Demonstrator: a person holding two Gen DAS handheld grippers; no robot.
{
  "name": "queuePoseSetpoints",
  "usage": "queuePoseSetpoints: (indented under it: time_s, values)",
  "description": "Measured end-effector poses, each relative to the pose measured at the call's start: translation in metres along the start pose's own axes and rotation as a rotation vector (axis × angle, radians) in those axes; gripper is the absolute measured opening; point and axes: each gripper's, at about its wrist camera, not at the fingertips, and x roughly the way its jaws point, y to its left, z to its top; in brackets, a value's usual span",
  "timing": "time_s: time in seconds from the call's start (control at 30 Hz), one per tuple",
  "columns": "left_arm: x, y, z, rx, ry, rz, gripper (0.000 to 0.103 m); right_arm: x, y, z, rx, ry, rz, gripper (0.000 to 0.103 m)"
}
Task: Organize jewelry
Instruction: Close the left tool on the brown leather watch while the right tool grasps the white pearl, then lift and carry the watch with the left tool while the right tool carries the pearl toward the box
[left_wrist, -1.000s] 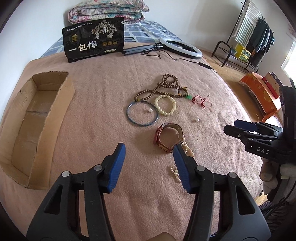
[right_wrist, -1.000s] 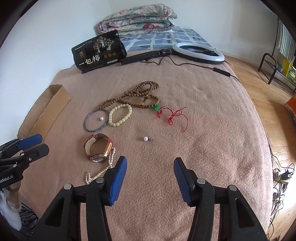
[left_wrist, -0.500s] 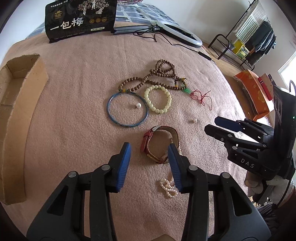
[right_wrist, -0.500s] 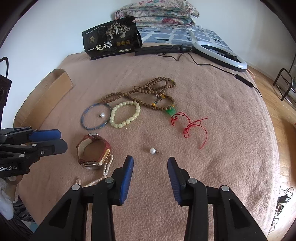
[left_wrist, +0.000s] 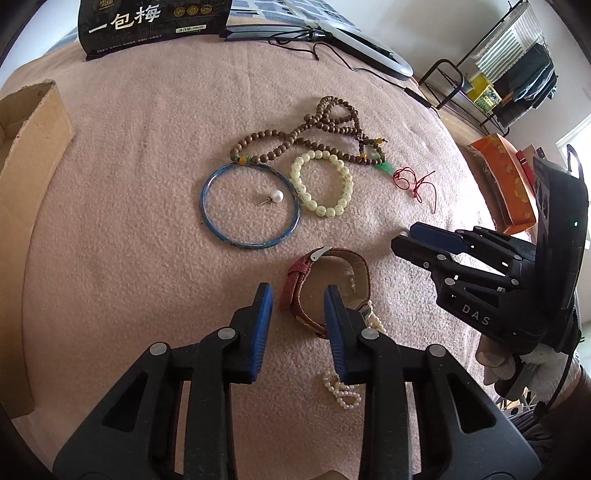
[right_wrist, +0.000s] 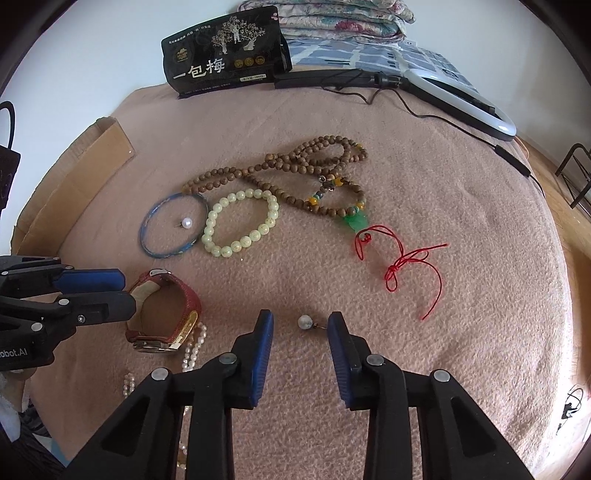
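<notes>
1. We work over a pink fleece blanket (right_wrist: 424, 166) spread on a bed.
2. Our left gripper (left_wrist: 298, 291) is closing, pads not yet touching, around one side of the red leather-strap watch (left_wrist: 295, 280), which lies on a white pearl strand (left_wrist: 341, 393).
3. Our right gripper (right_wrist: 300, 320) is closing too, a loose white pearl stud earring (right_wrist: 304, 322) between its pads, untouched.
4. Beyond lie a blue bangle (left_wrist: 218, 229) ringing a second pearl stud (left_wrist: 277, 196), a pale green bead bracelet (left_wrist: 321, 210), brown wooden prayer beads (left_wrist: 332, 122) and a red cord (right_wrist: 406, 258).
5. A cardboard box (left_wrist: 33, 147) sits at the left edge.
</notes>
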Motion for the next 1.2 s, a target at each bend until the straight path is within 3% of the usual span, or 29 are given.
queuePoseSetpoints:
  time_s: [0.17, 0.27, 0.47, 0.6, 1.2]
  values:
    - [0.006, 0.001, 0.002, -0.007, 0.010, -0.004, 0.028, 0.004, -0.005, -0.001, 0.002, 0.007, -0.004, 0.027]
    - [0.011, 0.000, 0.000, 0.001, 0.023, 0.000, 0.020, 0.005, -0.003, -0.002, -0.007, 0.009, -0.011, 0.026]
    - [0.013, 0.003, -0.001, 0.001, 0.028, 0.010, 0.015, 0.007, -0.002, -0.001, -0.023, 0.011, -0.021, 0.016]
    - [0.014, 0.004, -0.001, 0.004, 0.024, 0.010, 0.011, 0.006, 0.000, -0.001, -0.026, 0.008, -0.020, 0.016]
    - [-0.014, -0.002, 0.001, 0.028, -0.061, 0.021, 0.010, -0.016, 0.009, 0.004, -0.020, -0.049, -0.020, 0.016]
